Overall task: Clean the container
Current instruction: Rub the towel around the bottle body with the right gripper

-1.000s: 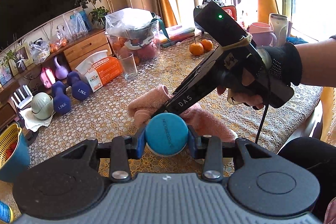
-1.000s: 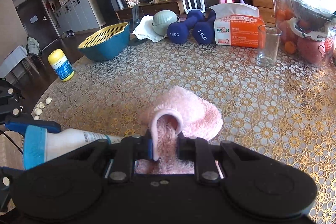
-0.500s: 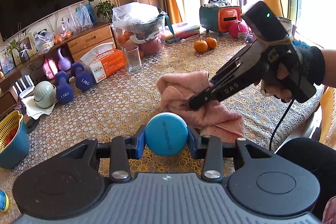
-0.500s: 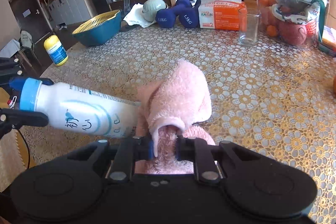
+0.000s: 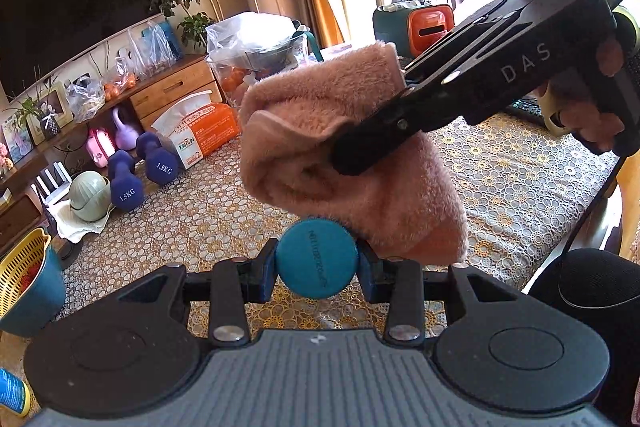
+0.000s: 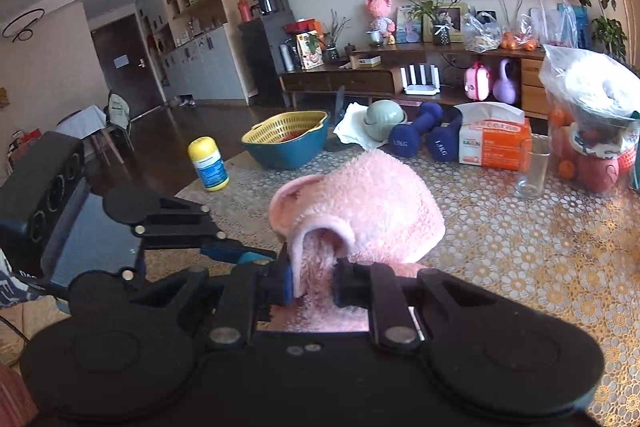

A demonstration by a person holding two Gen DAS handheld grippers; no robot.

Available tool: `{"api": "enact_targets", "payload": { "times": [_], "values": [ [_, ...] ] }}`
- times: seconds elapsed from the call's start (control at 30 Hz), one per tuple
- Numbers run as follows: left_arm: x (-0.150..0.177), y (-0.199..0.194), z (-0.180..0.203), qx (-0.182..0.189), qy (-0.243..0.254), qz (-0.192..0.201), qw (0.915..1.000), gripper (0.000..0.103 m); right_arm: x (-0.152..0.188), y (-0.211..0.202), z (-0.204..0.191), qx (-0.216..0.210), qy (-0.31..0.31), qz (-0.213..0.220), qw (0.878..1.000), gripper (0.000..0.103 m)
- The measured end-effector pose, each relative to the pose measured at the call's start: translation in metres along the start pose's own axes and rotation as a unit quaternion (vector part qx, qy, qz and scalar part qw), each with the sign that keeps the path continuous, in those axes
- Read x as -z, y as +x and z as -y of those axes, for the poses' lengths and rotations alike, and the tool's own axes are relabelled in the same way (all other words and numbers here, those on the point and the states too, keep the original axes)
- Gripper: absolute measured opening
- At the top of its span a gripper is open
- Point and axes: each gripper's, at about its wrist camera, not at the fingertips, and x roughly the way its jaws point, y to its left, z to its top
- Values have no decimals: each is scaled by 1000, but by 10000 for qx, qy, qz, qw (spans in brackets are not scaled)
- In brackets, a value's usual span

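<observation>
My left gripper (image 5: 316,271) is shut on a bottle; only its round blue cap (image 5: 316,255) shows, end on, in the left wrist view. A fluffy pink towel (image 5: 352,163) hangs in the air just above and behind the cap, touching its upper right edge. My right gripper (image 5: 360,143), held by a gloved hand (image 5: 600,115), is shut on that towel. In the right wrist view the towel (image 6: 360,211) bulges out past the right gripper (image 6: 314,281). The left gripper (image 6: 248,255) reaches in from the left, and the towel hides the bottle.
On the lace-covered table (image 6: 520,247) stand a drinking glass (image 6: 532,167), an orange tissue box (image 6: 496,143), two blue dumbbells (image 6: 416,137), a blue basin with a yellow strainer (image 6: 288,143), a yellow-capped bottle (image 6: 208,163) and bagged fruit (image 6: 592,131).
The right gripper has lifted the pink towel off the table and brought it up against the bottle's capped end. The bottle's white body, seen earlier in the right wrist view, is now covered.
</observation>
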Motion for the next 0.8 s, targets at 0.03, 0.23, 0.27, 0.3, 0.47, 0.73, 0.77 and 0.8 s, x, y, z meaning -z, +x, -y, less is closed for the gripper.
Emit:
{"api": "enact_targets", "payload": {
  "times": [0.03, 0.23, 0.27, 0.3, 0.47, 0.73, 0.77, 0.8],
  "values": [
    [0, 0, 1, -3, 26, 3, 10000, 39, 1, 4, -2, -69, 22, -34, 10000, 16],
    [0, 1, -1, 18, -18, 1, 10000, 39, 6, 27, 2, -243, 344, -217, 9989, 16],
    [0, 1, -2, 31, -33, -1, 10000, 39, 6, 29, 6, -271, 452, -202, 9984, 16],
    [0, 2, -2, 38, -34, 1, 10000, 39, 5, 32, 10, -277, 534, -200, 9980, 16],
    [1, 1, -2, 62, -41, 12, 10000, 39, 6, 47, 21, -130, 630, -290, 9975, 16],
    [-1, 2, -8, 131, -160, 72, 9998, 39, 12, 73, 44, 183, 861, -504, 9948, 16],
    [-2, 3, -10, 147, -186, 77, 9997, 39, 13, 76, 46, 234, 859, -520, 9947, 16],
    [-3, 3, -11, 156, -198, 80, 9997, 39, 13, 78, 48, 294, 850, -539, 9945, 16]
  ]
}}
